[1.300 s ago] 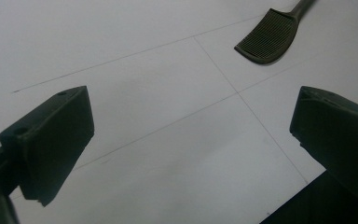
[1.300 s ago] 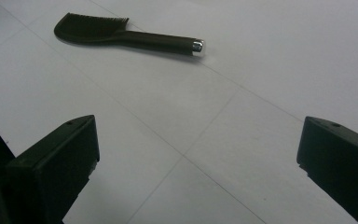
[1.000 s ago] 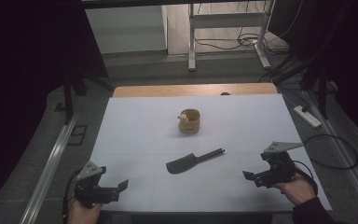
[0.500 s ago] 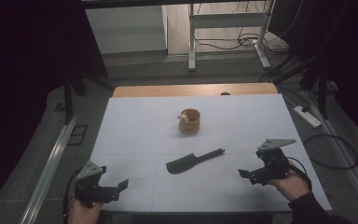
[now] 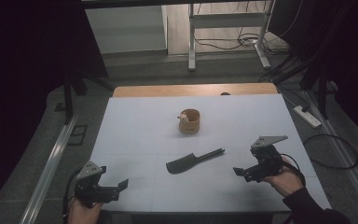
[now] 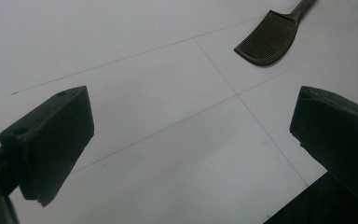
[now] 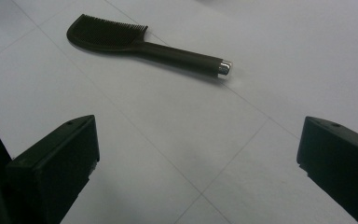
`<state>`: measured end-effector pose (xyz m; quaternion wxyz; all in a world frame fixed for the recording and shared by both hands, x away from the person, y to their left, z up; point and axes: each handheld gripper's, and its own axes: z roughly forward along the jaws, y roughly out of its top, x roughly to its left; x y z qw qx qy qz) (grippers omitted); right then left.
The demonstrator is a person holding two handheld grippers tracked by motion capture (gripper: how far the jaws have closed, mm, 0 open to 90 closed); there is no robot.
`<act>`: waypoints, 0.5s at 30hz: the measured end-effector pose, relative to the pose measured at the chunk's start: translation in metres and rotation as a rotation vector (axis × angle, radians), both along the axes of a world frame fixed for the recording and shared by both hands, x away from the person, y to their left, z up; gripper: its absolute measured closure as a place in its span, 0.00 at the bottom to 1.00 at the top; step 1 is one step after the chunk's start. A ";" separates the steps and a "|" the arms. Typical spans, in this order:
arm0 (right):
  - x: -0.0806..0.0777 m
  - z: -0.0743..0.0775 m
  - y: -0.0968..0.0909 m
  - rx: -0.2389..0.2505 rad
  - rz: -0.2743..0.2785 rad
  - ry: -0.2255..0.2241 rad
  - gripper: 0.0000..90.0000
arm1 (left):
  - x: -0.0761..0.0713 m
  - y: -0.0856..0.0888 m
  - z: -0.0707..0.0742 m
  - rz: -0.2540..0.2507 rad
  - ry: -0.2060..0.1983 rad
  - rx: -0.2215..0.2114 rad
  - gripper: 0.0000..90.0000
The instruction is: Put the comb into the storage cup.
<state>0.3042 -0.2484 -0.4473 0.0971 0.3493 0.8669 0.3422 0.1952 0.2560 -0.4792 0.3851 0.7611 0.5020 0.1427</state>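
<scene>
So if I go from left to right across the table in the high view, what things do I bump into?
Left gripper → black hairbrush → right gripper. The small wooden cup stands farther back, above the brush's head, so its place in the row is unclear.
</scene>
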 end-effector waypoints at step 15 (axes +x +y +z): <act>0.009 0.000 0.012 -0.015 0.011 0.000 0.00 | 0.000 0.000 0.000 -0.001 0.000 0.000 0.00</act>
